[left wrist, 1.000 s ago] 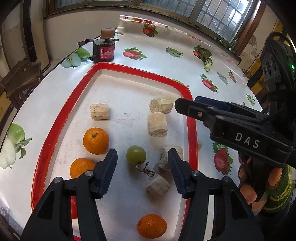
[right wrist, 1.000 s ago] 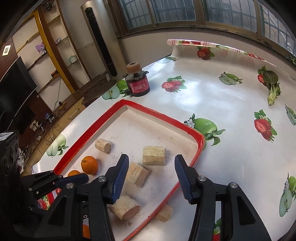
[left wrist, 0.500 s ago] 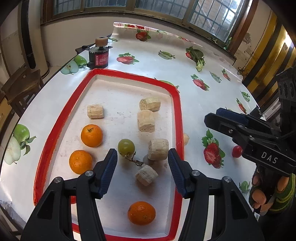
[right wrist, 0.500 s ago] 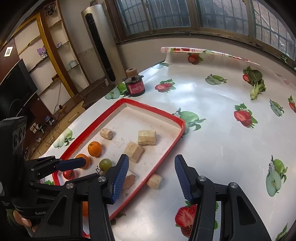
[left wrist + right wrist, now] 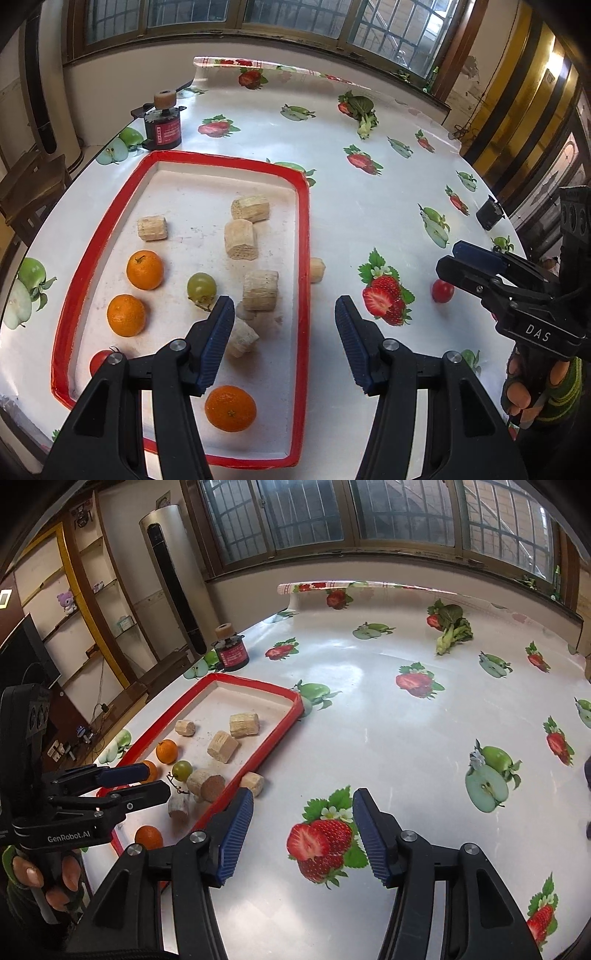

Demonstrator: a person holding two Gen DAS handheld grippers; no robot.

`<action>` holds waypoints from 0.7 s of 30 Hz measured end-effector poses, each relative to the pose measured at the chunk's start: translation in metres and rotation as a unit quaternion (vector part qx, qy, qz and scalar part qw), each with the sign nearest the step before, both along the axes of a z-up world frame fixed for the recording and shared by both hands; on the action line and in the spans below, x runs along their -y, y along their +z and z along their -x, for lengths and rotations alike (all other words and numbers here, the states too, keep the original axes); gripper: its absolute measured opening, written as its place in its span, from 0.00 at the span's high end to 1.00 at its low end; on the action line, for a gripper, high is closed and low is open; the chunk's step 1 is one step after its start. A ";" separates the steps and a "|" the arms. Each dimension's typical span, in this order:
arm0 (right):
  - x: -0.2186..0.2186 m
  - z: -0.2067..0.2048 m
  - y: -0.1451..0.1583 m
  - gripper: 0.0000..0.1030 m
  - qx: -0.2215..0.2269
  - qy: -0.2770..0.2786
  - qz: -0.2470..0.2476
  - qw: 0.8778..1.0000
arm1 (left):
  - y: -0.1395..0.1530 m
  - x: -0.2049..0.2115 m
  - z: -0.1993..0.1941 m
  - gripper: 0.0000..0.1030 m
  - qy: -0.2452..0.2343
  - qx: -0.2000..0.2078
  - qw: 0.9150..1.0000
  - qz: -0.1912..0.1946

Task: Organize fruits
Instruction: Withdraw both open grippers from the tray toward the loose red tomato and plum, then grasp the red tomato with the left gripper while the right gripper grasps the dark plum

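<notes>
Your right tool has moved away from the red-rimmed white tray, its jaws just opening wider, empty. Your left tool is open too. Oranges sit inside; the small red tomato waits on the tabletop.

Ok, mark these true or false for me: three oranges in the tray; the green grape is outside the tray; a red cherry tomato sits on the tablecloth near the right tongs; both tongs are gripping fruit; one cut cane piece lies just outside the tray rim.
1. Three round oranges lie in the red-rimmed white tray: true.
2. The green grape is outside the tray: false, it lies inside.
3. A small red cherry tomato sits on the tablecloth by the right tongs: true.
4. Both tongs grip fruit: false, the left tongs and the right are open and empty.
5. One beige cut cane piece lies just outside the rim: true.
</notes>
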State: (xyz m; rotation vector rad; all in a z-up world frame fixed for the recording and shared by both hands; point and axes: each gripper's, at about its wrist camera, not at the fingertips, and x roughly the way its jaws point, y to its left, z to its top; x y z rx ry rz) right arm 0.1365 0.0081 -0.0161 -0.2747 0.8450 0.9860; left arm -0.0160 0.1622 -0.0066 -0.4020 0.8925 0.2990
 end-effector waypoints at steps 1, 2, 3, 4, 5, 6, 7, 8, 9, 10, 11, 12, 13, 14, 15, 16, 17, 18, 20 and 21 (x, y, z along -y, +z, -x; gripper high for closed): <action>0.005 0.000 0.000 0.44 0.000 -0.003 -0.001 1.000 | 0.000 0.003 -0.001 0.46 -0.004 0.000 1.000 0.000; 0.011 0.000 0.000 0.44 0.001 -0.007 -0.001 1.000 | 0.001 0.007 -0.002 0.46 -0.008 0.000 1.000 0.001; 0.016 0.000 0.000 0.44 0.001 -0.010 -0.001 1.000 | 0.001 0.010 -0.003 0.46 -0.010 0.000 1.000 0.002; 0.021 0.000 0.000 0.44 0.001 -0.014 -0.001 1.000 | 0.001 0.013 -0.003 0.46 -0.014 0.000 1.000 0.003; 0.027 0.001 0.000 0.44 0.002 -0.017 -0.001 1.000 | 0.000 0.016 -0.005 0.46 -0.018 0.000 1.000 0.003; 0.031 0.001 -0.001 0.43 0.002 -0.020 -0.001 1.000 | 0.000 0.019 -0.006 0.46 -0.021 0.000 1.000 0.003; 0.037 0.000 -0.002 0.43 0.001 -0.024 0.000 1.000 | 0.000 0.022 -0.007 0.46 -0.024 -0.001 1.000 0.004; 0.042 0.000 -0.003 0.43 0.001 -0.028 0.001 1.000 | 0.000 0.026 -0.008 0.46 -0.028 -0.001 1.000 0.005; 0.047 -0.001 -0.004 0.43 0.000 -0.032 0.000 0.999 | -0.001 0.029 -0.010 0.46 -0.032 -0.001 0.999 0.006; 0.052 -0.002 -0.005 0.43 -0.001 -0.037 0.001 0.999 | -0.001 0.033 -0.013 0.46 -0.036 -0.003 0.999 0.007; 0.058 -0.002 -0.006 0.43 -0.002 -0.043 0.001 0.999 | -0.002 0.037 -0.015 0.46 -0.040 -0.004 0.999 0.008; 0.064 -0.004 -0.006 0.43 -0.003 -0.049 0.000 0.999 | -0.003 0.041 -0.017 0.46 -0.044 -0.005 0.999 0.010; 0.071 -0.005 -0.007 0.43 -0.004 -0.055 0.000 0.998 | -0.004 0.047 -0.020 0.46 -0.051 -0.007 0.999 0.011; 0.077 -0.007 -0.007 0.43 -0.004 -0.061 0.001 0.998 | -0.004 0.052 -0.023 0.46 -0.058 -0.008 0.998 0.011; 0.084 -0.010 -0.008 0.43 -0.004 -0.067 0.002 0.998 | -0.005 0.059 -0.027 0.46 -0.064 -0.009 0.998 0.010; 0.091 -0.012 -0.009 0.43 -0.004 -0.073 0.003 0.997 | -0.005 0.065 -0.030 0.46 -0.071 -0.010 0.997 0.010; 0.098 -0.015 -0.009 0.43 -0.004 -0.079 0.004 0.997 | -0.006 0.073 -0.034 0.46 -0.079 -0.011 0.997 0.011; 0.105 -0.017 -0.009 0.43 -0.003 -0.085 0.004 0.996 | -0.007 0.079 -0.038 0.46 -0.086 -0.012 0.996 0.012; 0.120 -0.024 -0.009 0.43 -0.001 -0.099 0.008 0.995 | -0.008 0.094 -0.046 0.46 -0.102 -0.015 0.995 0.011; 0.127 -0.028 -0.009 0.43 0.000 -0.106 0.009 0.994 | -0.010 0.101 -0.050 0.46 -0.109 -0.016 0.994 0.010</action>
